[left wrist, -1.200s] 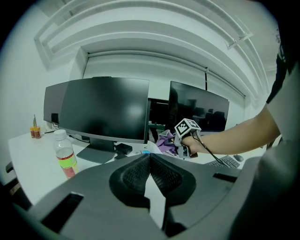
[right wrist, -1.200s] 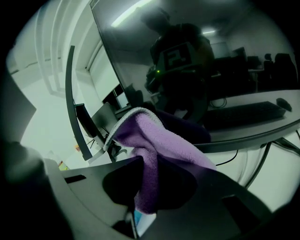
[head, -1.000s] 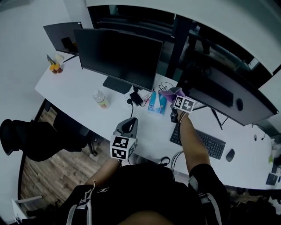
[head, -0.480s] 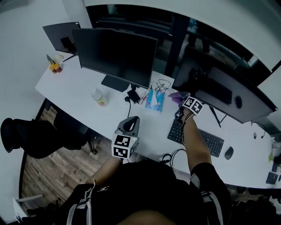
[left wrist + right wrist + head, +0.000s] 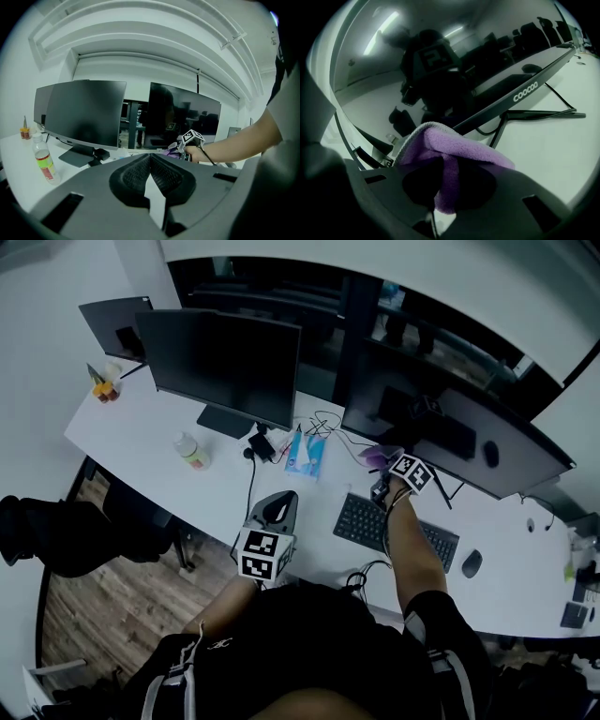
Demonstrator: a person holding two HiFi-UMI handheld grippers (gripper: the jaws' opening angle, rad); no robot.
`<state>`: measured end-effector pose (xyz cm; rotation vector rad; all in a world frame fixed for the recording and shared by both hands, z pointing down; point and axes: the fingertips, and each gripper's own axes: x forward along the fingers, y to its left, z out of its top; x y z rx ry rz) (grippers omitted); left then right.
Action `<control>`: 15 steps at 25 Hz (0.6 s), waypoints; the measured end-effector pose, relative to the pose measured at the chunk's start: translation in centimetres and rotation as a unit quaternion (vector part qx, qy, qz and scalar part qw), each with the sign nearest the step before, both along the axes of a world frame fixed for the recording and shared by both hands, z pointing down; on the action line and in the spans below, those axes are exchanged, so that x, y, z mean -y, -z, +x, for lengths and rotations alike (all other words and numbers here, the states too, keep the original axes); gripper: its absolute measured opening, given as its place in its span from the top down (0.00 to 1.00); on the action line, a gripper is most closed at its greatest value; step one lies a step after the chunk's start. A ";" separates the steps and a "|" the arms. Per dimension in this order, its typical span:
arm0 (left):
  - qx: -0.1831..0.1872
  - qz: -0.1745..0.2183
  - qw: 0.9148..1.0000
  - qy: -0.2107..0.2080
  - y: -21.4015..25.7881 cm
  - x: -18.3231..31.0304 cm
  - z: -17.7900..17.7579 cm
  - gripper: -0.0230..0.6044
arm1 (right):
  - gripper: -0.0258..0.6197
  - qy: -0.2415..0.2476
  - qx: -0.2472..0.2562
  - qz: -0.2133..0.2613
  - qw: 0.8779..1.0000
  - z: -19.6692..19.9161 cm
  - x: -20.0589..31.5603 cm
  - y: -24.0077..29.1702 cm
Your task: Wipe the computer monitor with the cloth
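Note:
The wide dark monitor (image 5: 450, 432) stands at the back right of the white desk (image 5: 150, 423). My right gripper (image 5: 382, 465) is shut on a folded purple cloth (image 5: 378, 457) close to the monitor's lower left edge. In the right gripper view the cloth (image 5: 452, 147) bulges from the jaws of the right gripper (image 5: 440, 187), just short of the glossy screen (image 5: 440, 56), which reflects the gripper. My left gripper (image 5: 278, 507) hangs over the desk's front edge, shut with nothing in it; in its own view the left gripper (image 5: 150, 161) points at the monitor (image 5: 183, 117).
A second monitor (image 5: 220, 357) and a third behind it stand at the left. A tissue pack (image 5: 305, 454), cables, a bottle (image 5: 192, 451), a keyboard (image 5: 394, 532) and a mouse (image 5: 472, 563) lie on the desk. A dark chair (image 5: 56, 535) sits at the lower left.
My right gripper has carried the cloth rightward, away from the tissue pack and along the right monitor's lower edge. The head view has swung right. The left gripper stays put.

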<state>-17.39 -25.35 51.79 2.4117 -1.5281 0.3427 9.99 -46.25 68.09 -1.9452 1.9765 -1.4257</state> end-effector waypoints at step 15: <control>0.018 -0.001 0.999 -0.032 0.9 -2.2 9.9 0.94 | 0.85 -0.056 0.041 -0.001 0.998 13.0 -4.1 0.2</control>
